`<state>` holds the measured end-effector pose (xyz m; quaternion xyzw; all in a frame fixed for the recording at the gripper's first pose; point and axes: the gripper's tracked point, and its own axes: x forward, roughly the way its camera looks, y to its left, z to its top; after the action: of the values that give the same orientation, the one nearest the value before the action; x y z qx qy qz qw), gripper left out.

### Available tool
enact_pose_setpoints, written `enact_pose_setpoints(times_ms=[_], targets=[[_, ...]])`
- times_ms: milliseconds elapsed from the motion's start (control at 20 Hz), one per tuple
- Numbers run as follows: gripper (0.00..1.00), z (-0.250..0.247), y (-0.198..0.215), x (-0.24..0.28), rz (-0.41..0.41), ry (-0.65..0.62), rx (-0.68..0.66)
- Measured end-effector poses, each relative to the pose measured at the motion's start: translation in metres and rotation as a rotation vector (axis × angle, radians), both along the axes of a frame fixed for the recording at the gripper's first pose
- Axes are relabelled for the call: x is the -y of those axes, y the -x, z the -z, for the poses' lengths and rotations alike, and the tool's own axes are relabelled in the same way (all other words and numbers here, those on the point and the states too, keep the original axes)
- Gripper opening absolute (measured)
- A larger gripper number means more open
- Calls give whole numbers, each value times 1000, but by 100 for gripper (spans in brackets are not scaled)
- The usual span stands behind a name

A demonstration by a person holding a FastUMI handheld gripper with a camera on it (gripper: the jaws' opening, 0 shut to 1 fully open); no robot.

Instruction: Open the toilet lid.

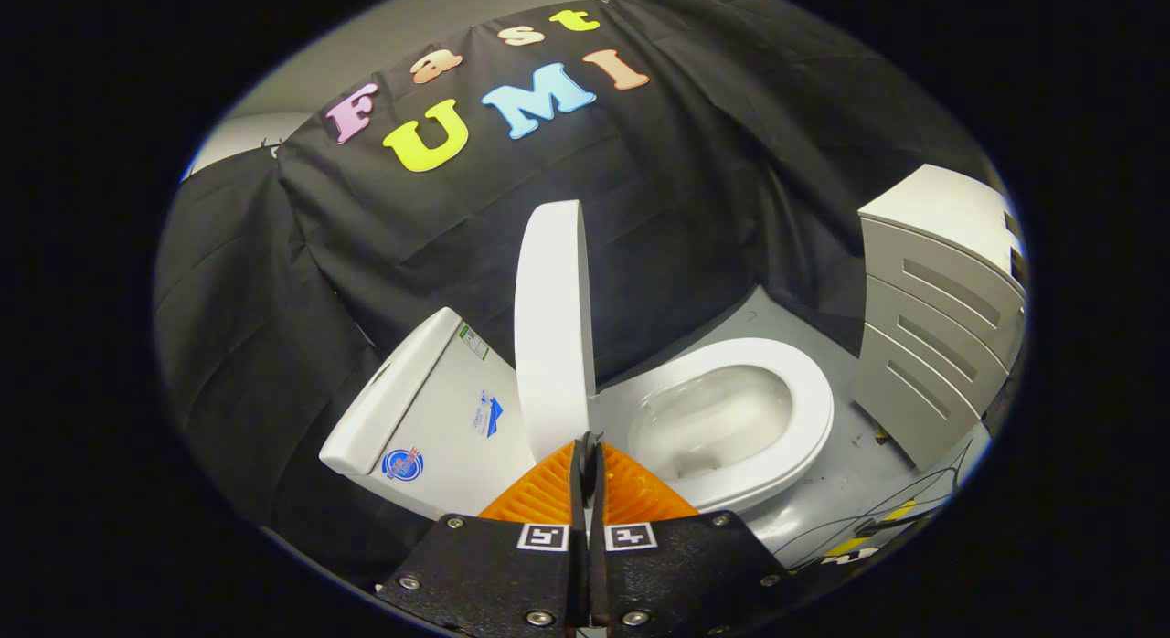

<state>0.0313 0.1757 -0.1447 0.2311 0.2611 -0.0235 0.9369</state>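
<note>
While the jaws meet, one lid (pixel 551 327) stands raised.

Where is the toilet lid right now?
In the gripper view, the toilet lid stands raised on edge just beyond the closed tool, between the tank and the open seat.

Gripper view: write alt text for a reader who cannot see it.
A white toilet lid stands raised on edge just ahead of the gripper, whose fingers are pressed together with nothing visible between them. Beyond the lid lie the open seat and bowl, with the tank on the other side and a grey drawer cabinet past the bowl.
</note>
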Motion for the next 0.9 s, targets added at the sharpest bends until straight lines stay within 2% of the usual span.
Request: enact_pose_setpoints(times_ms=[900], targets=[[0, -20, -13, -81, -122, 64, 86]])
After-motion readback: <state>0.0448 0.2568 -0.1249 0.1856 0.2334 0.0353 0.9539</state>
